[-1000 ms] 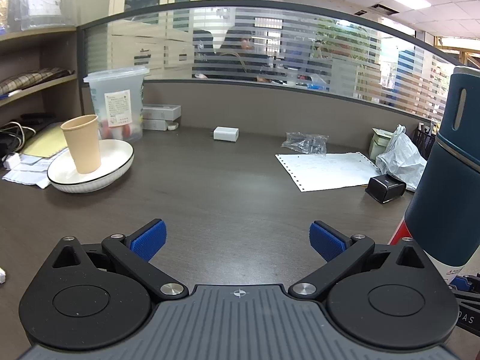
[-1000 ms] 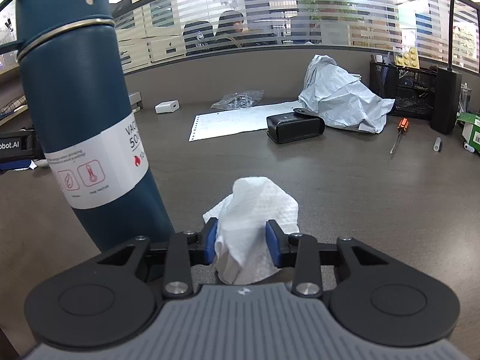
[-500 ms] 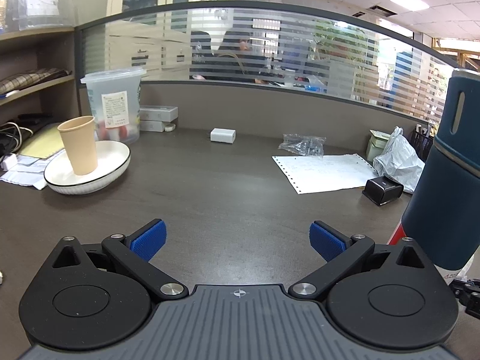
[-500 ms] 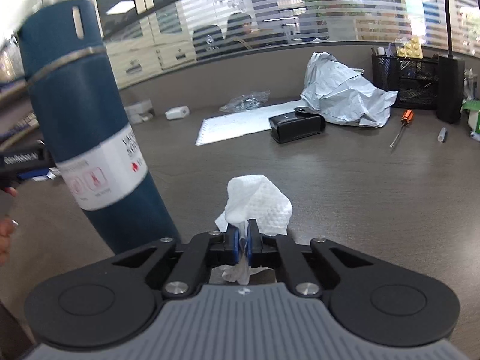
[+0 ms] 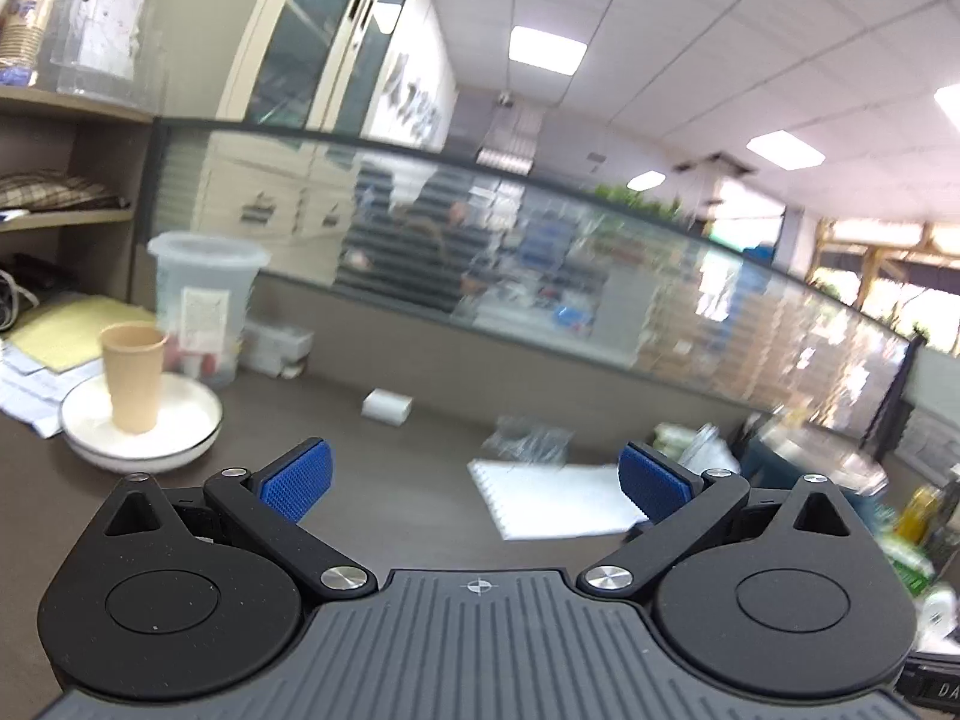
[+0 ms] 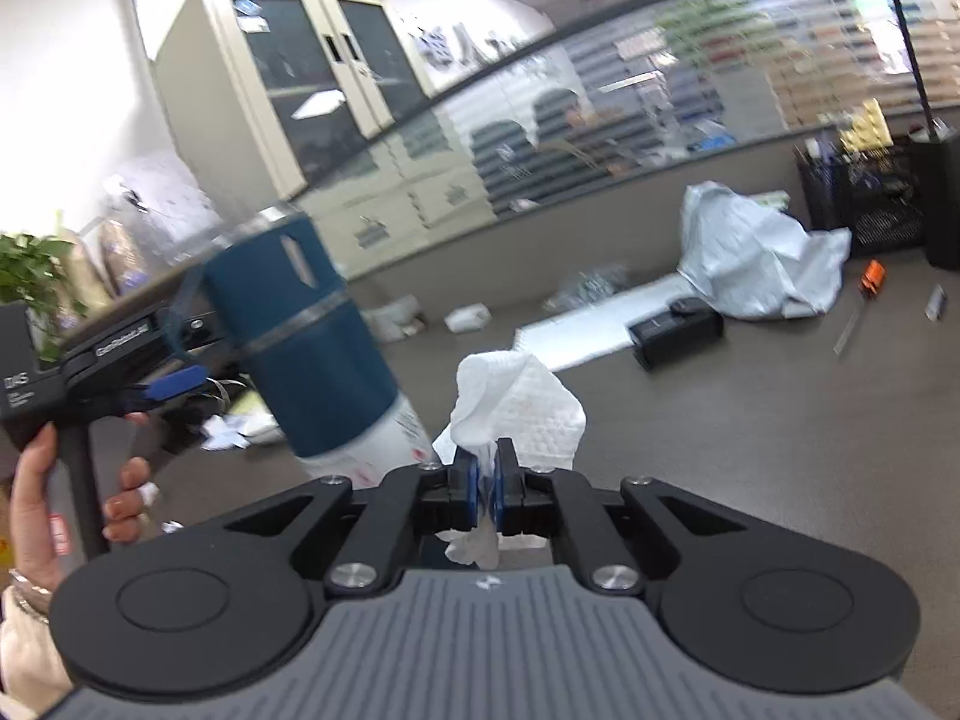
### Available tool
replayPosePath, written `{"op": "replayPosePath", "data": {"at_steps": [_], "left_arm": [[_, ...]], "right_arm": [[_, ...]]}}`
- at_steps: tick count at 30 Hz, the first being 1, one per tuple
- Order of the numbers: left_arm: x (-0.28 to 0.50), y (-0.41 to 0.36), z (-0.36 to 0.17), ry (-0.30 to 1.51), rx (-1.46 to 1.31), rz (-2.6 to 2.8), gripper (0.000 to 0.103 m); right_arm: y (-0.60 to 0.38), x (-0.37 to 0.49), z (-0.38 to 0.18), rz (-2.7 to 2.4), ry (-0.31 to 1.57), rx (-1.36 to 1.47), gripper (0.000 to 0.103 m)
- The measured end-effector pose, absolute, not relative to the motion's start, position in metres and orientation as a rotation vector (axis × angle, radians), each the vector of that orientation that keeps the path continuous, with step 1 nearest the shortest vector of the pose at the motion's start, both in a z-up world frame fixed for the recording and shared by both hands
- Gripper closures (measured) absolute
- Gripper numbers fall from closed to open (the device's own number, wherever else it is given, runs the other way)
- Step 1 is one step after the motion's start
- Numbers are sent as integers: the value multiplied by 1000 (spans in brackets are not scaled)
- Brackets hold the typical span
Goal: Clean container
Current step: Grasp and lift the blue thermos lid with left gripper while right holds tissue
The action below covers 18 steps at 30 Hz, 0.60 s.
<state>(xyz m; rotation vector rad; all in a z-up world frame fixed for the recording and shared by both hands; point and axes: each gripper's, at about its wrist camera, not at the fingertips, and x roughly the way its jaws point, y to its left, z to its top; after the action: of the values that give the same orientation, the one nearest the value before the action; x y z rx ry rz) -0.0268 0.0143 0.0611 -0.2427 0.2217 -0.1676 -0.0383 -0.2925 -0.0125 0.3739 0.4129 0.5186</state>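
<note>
the right gripper (image 6: 485, 483) is pinching a white paper towel (image 6: 519, 405) between closed fingers. the left gripper (image 5: 474, 483) is hanging with fingers spread wide, gripping nothing, beside the blue flask (image 6: 300, 342).

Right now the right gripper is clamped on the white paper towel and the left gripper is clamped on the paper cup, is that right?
Not quite. The right gripper is shut on the white paper towel, but the left gripper is open and empty in the left wrist view; the paper cup stands apart on the white plate.
</note>
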Motion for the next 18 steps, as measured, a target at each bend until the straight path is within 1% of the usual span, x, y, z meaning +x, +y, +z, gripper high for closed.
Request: {"op": "replayPosePath", "data": {"at_steps": [1,2,4,10,11,12,18], "left_arm": [[-29,14,67,201,-255,-188,0],[-44,7,74,139,-210,-208,0],[-43,-1,80,127,-204,-240,0],[-33,-35,91,147,-160,-285,0],[-30,-28,82,201,-215,-284,0],[-28,-32,80,210,-199,-278,0],[-27,-37,76,226,-188,-278,0]], "right_arm": [[-293,-41,-8,539,397,380,96],[-294,-43,-3,560,381,385,96],[-296,-49,7,601,350,396,96],[-297,-61,29,736,275,416,96],[-296,-63,32,760,265,417,96],[-295,-65,34,783,257,418,96],[-287,-50,30,752,290,391,96]]}}
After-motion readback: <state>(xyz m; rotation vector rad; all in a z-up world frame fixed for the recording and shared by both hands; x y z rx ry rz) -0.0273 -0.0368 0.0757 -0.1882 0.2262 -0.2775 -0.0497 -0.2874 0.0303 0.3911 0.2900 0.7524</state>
